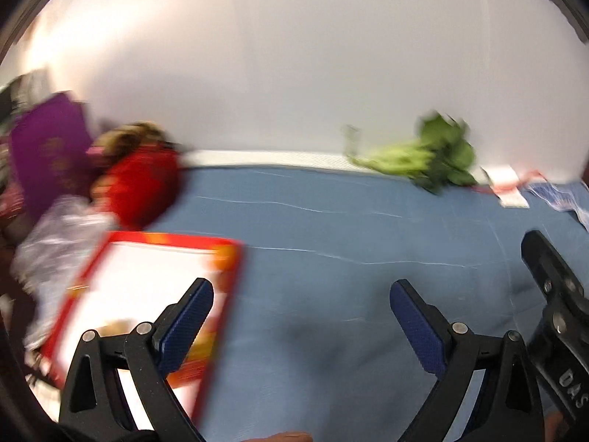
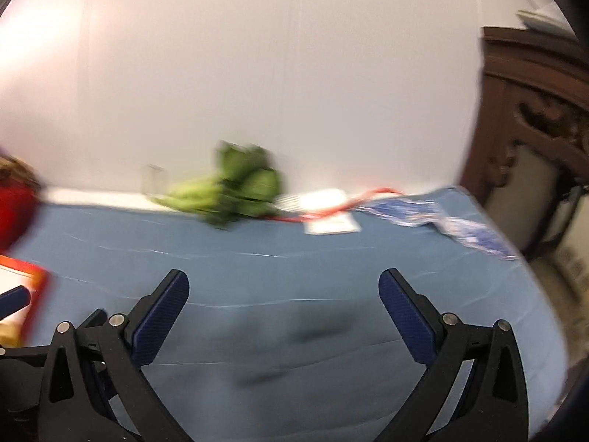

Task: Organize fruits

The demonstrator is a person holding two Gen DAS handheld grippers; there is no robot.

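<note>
1. The left gripper (image 1: 302,305), black with blue ribbed pads, hovers above the blue cloth-covered table (image 1: 331,228); its jaws are spread wide with nothing between them.
2. The right gripper (image 2: 283,294), of the same build, hangs over the near middle of the same blue table (image 2: 294,258), jaws spread wide and empty.
3. No fruit can be made out clearly: both views are blurred. The only produce that shows is a bunch of green leafy vegetables (image 1: 438,162) lying at the far edge of the table against the white wall (image 1: 294,73); it also shows in the right wrist view (image 2: 235,195).
4. A flat red-bordered white box (image 1: 147,294) lies near left, partly under the left gripper's left finger.
5. Farther left sit a red rounded bag-like item (image 1: 143,188) and a purple box (image 1: 51,151), with crinkled clear plastic (image 1: 59,235) beside them.
6. At far right lie a white card (image 2: 327,213), a red strap (image 2: 353,202) and a blue-and-white plastic wrapper (image 2: 441,221).
7. A dark carved wooden chair (image 2: 533,110) stands right of the table.
</note>
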